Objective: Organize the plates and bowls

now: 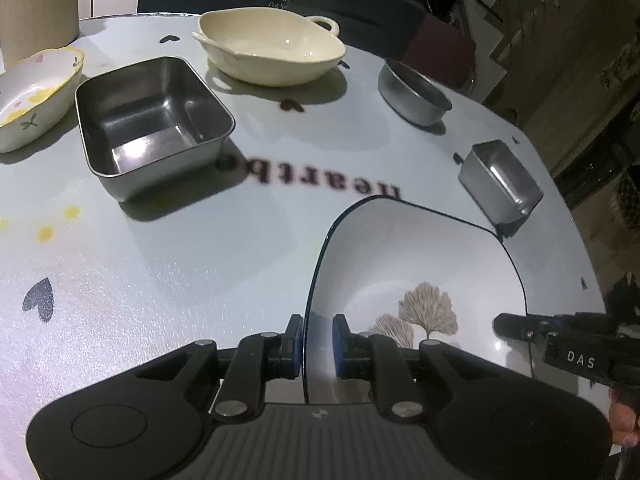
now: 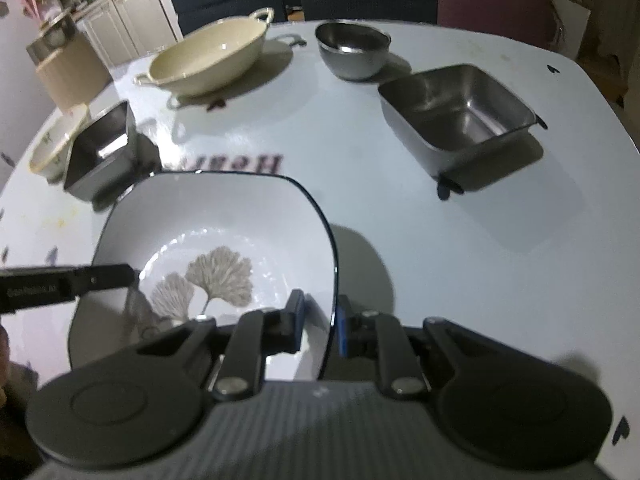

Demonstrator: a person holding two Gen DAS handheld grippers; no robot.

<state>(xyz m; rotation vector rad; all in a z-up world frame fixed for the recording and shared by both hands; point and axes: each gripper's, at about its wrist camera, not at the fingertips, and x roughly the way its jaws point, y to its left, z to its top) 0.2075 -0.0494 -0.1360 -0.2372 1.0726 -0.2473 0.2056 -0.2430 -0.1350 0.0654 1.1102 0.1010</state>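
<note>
Here the square white plate with the tree motif sits near the counter edge, its rim clamped on opposite sides by the left gripper and the right gripper. It seems slightly lifted, though blur leaves that unsure. Keep both grips level and matched, carrying it clear of the steel tray and small steel tin.
</note>
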